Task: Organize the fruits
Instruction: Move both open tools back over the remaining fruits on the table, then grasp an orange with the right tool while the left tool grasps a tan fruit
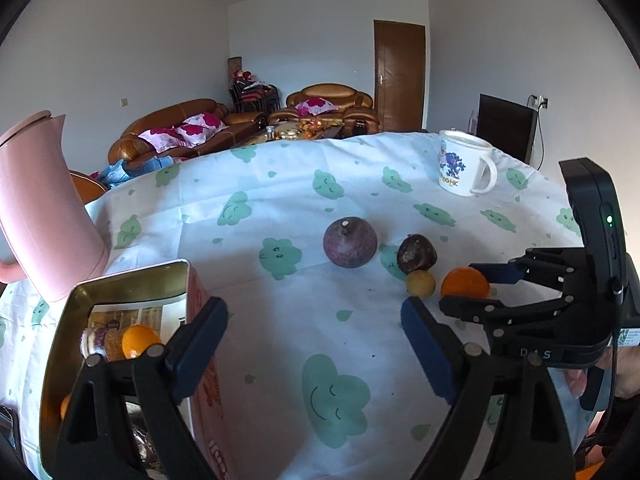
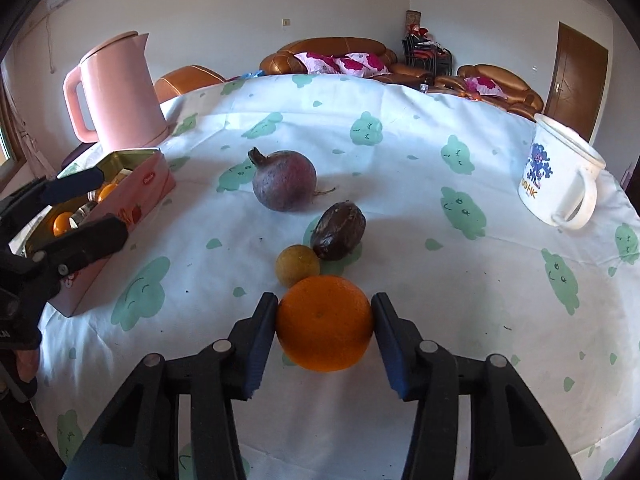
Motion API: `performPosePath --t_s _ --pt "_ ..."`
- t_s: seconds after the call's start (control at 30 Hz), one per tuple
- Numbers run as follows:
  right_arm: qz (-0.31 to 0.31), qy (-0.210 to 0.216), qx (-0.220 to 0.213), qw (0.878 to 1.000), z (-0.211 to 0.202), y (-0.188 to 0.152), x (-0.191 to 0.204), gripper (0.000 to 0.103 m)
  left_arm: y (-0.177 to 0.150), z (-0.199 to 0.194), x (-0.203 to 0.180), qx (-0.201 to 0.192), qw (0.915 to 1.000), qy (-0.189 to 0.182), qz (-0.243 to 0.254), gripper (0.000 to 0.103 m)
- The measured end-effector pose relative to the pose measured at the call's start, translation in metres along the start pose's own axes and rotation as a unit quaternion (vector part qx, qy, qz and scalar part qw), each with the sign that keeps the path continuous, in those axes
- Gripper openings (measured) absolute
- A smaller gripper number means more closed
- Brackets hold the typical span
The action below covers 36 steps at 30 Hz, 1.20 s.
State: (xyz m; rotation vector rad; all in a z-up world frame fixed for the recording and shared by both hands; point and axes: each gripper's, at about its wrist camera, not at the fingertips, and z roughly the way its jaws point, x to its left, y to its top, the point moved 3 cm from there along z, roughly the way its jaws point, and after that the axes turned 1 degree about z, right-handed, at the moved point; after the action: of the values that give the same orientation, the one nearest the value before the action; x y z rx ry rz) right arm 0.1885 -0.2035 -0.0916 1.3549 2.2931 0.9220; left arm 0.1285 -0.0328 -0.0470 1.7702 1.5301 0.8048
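- The table (image 2: 460, 320) is covered by a white cloth with green cloud prints; its far edge curves in front of brown sofas (image 2: 340, 50).
- Open cloth lies between the tin at the left and the fruit row at the right, and more lies right of the fruit toward the white mug (image 2: 560, 176) near the far right edge.
- A pink kettle (image 2: 120, 92) stands at the far left, just behind the tin.
- The right gripper (image 2: 325, 322) has its 2 blue pads against both sides of an orange (image 2: 324, 322) resting on the cloth at the near end of the row.
- Just beyond the orange sits a small yellow fruit (image 2: 297, 266), apparently touching it; past that a dark wrinkled fruit (image 2: 339, 237), then a purple round fruit (image 2: 285, 179) standing apart.
- The left gripper (image 1: 314, 338) is wide open with nothing between its pads; its left finger stands over the tin's right wall.
- The open pink tin (image 1: 116, 280) holds another orange (image 1: 138, 340) and a small jar (image 1: 98, 344).
- No earlier view is given, so motion goes unsaid.
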Motion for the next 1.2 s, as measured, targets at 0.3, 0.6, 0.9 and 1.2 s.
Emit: performPosePath --t_s 0.3,0.6,0.9,1.2 --pt "0.038 -0.056 -0.053 0.996 -0.022 0.010 -0.027 0.049 0.012 0.023 -0.031 0.020 0.9992 -0.033 0.009 0.090" --pt "0.078 -0.086 -0.060 0.991 -0.021 0.010 -0.057 0.049 0.013 0.069 -0.063 0.069 0.9950 -0.071 0.012 0.067" --pt "0.077 -0.080 -0.047 0.993 -0.017 0.009 -0.058 0.049 0.013 0.086 -0.076 0.099 0.9906 -0.093 0.014 0.045" --pt "0.056 -0.070 -0.037 0.995 -0.013 0.010 -0.050 0.049 0.011 0.092 -0.070 0.115 0.9845 -0.131 -0.013 0.028"
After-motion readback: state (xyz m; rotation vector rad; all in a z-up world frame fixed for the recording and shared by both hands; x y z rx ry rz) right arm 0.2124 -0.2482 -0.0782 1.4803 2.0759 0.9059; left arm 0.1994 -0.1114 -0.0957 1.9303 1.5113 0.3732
